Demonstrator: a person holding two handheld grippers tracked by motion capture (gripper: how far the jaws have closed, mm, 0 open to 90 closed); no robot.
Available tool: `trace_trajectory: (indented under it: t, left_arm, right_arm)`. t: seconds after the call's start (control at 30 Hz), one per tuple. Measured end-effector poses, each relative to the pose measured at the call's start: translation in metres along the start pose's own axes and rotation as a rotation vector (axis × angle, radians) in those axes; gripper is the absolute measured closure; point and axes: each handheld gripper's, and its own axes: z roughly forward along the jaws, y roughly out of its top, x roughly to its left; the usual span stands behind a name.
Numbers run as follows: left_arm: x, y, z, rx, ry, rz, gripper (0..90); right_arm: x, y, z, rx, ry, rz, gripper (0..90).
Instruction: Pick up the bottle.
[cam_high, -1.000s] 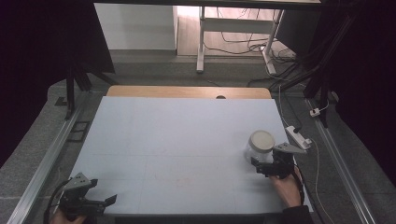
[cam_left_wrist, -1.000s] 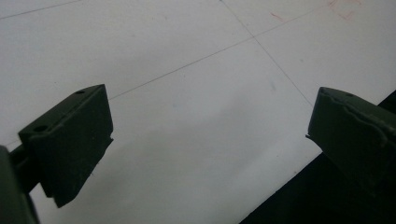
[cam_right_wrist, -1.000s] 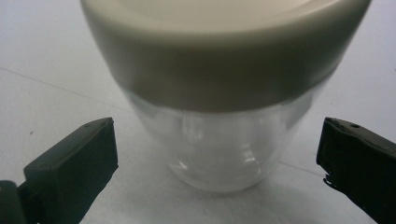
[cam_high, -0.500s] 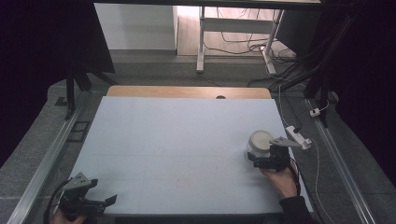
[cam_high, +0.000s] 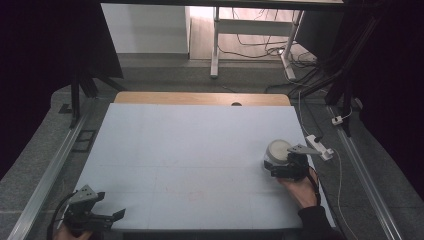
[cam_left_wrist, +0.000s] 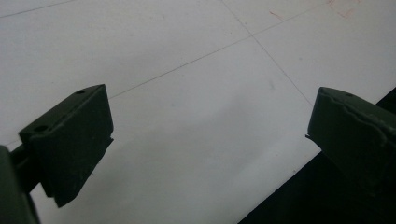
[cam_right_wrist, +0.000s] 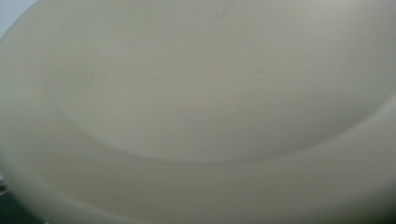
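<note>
Two hand-held grippers sit at the near side of a pale blue-grey table (cam_high: 190, 150), seen from a camera above; the left gripper (cam_high: 112, 216) lies at the near left corner with a hand behind it, well apart from everything else; in the left gripper view its two black jaws stand wide apart with nothing between them, above bare table surface crossed by thin lines and close to the table's dark near edge. The right gripper (cam_high: 276, 166) is near the right edge of the table, with the person's right hand (cam_high: 299, 189) and a dark sleeve behind it; a round cream-white bowl (cam_high: 278, 151) sits right at its front, touching or almost touching it; whether the jaws grip the bowl or are merely against it, I cannot tell. In the right gripper view the bowl (cam_right_wrist: 201, 112) is very close and blurred, a smooth cream curve; the jaws are hidden there. Beyond the table's far wooden edge (cam_high: 200, 98) lie cables on the floor.
</note>
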Motion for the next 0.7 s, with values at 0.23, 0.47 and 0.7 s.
trace_trajectory:
  t: [0.23,0.47,0.7]
  left_arm:
    - [-0.0002,0.0001,0.0002,0.001,0.000,0.000,1.2]
    - [-0.0002,0.0000,0.0003,0.001,0.001,0.001,1.3]
    - [-0.0003,0.0000,0.0003,0.001,0.001,0.001,1.4]
  right_arm:
    - [0.0051,0.0019,-0.0021,-0.011,-0.039,-0.064,5.7]
    - [0.0048,0.0019,-0.0033,-0.008,-0.036,-0.079,6.2]
    - [0.0056,0.0026,-0.0047,-0.001,-0.030,-0.093,6.5]
